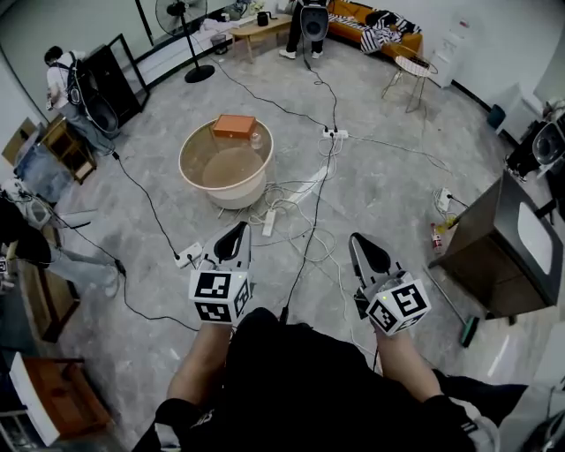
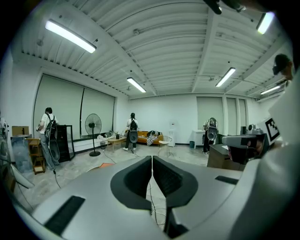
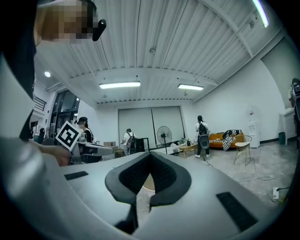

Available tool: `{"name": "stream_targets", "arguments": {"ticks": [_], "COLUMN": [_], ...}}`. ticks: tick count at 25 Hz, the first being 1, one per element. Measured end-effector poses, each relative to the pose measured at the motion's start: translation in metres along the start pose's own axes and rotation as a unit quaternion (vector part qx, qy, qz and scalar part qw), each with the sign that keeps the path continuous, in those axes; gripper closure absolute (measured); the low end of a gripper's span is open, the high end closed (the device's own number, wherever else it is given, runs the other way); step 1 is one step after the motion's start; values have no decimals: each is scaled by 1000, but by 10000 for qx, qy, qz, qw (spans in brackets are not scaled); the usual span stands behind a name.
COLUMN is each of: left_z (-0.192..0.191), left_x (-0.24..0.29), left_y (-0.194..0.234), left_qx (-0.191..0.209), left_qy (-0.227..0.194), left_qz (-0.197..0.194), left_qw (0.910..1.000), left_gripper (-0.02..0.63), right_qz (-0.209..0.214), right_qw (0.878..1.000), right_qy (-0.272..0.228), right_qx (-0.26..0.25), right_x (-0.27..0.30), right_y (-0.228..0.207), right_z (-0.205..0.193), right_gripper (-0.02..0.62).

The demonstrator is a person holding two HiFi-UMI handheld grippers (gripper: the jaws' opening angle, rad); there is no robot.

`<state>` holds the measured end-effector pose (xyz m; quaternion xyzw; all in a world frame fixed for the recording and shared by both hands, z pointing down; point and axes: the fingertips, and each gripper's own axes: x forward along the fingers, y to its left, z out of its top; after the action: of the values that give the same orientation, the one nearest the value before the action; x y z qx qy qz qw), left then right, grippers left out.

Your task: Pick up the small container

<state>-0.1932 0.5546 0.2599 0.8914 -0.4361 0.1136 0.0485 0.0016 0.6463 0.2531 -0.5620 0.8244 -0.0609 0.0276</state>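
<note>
— Grey floor [image 1: 388, 190] is being crossed by loose cables [image 1: 284, 187], and people [image 1: 311, 22] are being seen along the walls. Where is the container sitting?

— At the far side of the tub [image 1: 237, 196], just beside the orange box [image 1: 234, 125]. The container [image 1: 256, 139] is being left well apart from the left hand-held gripper [image 1: 238, 228] and the right hand-held gripper [image 1: 357, 238], both being held pressed together and empty.

— Risks?

— A foot could be snagged while the cables are being crossed. The container could also be toppled if it is being approached with the jaws unspread.
</note>
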Motion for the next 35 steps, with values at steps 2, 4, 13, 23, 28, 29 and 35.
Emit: {"name": "stream_targets", "arguments": {"ticks": [2,4,13,23,28,29,35], "left_z": [0,0,-7,-2,11,11,25], "left_x": [3,9,61,186,259,273,348], "left_y": [-3,-6,9,67,106,116,171], "left_qx": [8,19,-116,-223,-246,-293,-352], "left_qy": [11,36,144,252,379,405,484], "left_qz": [-47,-104,-227,-447,-560,-561,-653], "left_qw": [10000,9999,9996,9984,9974,9972,9961], "left_gripper": [583,583,583,583,583,583,583], "right_qz": [-52,-95,-203,-451,-389,-396,-500], "right_qw": [10000,9999,9994,9971,9965,9962,9936], "right_qy": [15,51,125,337,449,473,681], "right_qx": [21,58,260,510,591,617,744], "right_x": [-2,-4,22,135,212,226,310], "right_y": [-3,-7,-36,-107,-140,-146,-176], "right_z": [-1,-2,-6,-8,-3,-4,-4], "right_gripper": [584,584,583,581,581,581,581]}}
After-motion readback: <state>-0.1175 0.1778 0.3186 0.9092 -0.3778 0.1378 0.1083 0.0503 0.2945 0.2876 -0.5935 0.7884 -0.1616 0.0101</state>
